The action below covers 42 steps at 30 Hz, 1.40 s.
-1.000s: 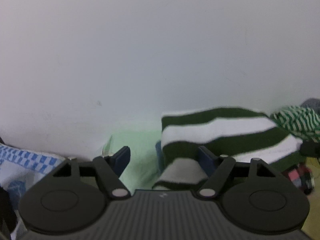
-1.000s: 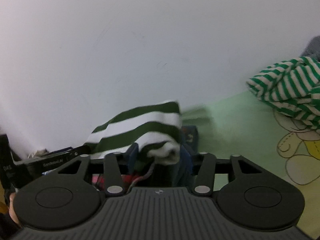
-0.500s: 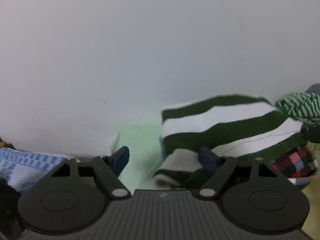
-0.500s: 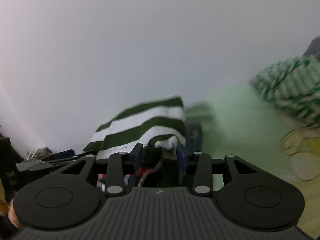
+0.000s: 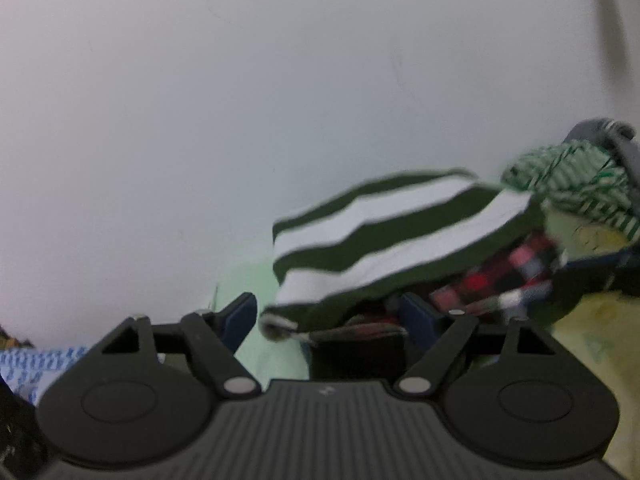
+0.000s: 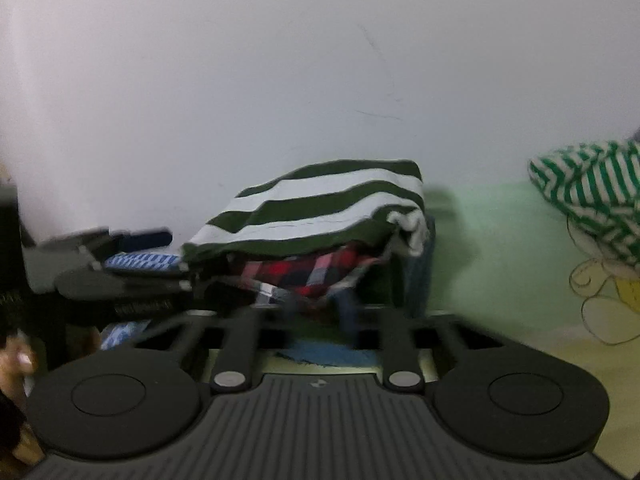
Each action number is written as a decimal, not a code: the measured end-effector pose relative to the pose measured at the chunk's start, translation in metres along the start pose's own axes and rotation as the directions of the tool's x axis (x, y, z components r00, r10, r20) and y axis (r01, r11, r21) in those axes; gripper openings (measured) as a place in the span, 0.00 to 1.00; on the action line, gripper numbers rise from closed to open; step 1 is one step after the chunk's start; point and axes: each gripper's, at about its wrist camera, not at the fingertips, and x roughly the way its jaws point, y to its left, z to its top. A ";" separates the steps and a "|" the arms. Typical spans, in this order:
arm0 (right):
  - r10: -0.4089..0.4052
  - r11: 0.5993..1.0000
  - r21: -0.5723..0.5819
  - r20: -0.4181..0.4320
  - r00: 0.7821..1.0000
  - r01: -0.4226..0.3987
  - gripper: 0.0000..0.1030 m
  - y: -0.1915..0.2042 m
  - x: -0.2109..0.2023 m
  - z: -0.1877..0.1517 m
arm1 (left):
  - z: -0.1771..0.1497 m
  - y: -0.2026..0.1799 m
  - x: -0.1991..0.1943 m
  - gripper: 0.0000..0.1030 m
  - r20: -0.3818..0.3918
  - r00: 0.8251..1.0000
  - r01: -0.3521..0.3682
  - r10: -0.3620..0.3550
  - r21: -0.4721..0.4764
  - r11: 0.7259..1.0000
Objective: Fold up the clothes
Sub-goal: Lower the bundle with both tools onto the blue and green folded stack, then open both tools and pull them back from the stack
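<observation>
A folded dark-green and white striped garment (image 5: 384,236) lies on top of a stack, over a red plaid garment (image 5: 500,276). It also shows in the right wrist view (image 6: 320,208), above the red plaid (image 6: 312,272). My left gripper (image 5: 328,312) is open, its jaws on either side of the stack's near corner, holding nothing. My right gripper (image 6: 320,312) is open and blurred, just in front of the stack, empty.
A crumpled thin-striped green and white garment (image 6: 592,192) lies to the right on a pale green and yellow sheet (image 6: 500,248) with a cartoon print. A blue and white checked cloth (image 5: 36,364) is at the left. A white wall (image 6: 280,80) stands close behind.
My right gripper has let go of the striped garment and opened. The garment now rests on the plaid stack. Both grippers have drawn back a little.
</observation>
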 end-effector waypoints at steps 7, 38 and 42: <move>-0.034 0.999 0.014 0.052 0.998 0.033 0.09 0.015 0.014 0.029 | -0.001 0.026 0.012 0.90 -0.032 0.997 0.072 -0.077 -0.133 0.989; -0.169 0.984 0.049 -0.027 0.985 0.171 0.32 0.029 -0.002 0.004 | -0.007 -0.001 -0.025 0.89 -0.153 0.988 -0.036 -0.003 -0.257 0.966; -0.181 0.974 0.127 -0.068 0.981 0.188 0.34 0.021 -0.026 -0.017 | -0.008 -0.004 -0.034 0.95 -0.190 0.982 -0.073 0.016 -0.297 0.952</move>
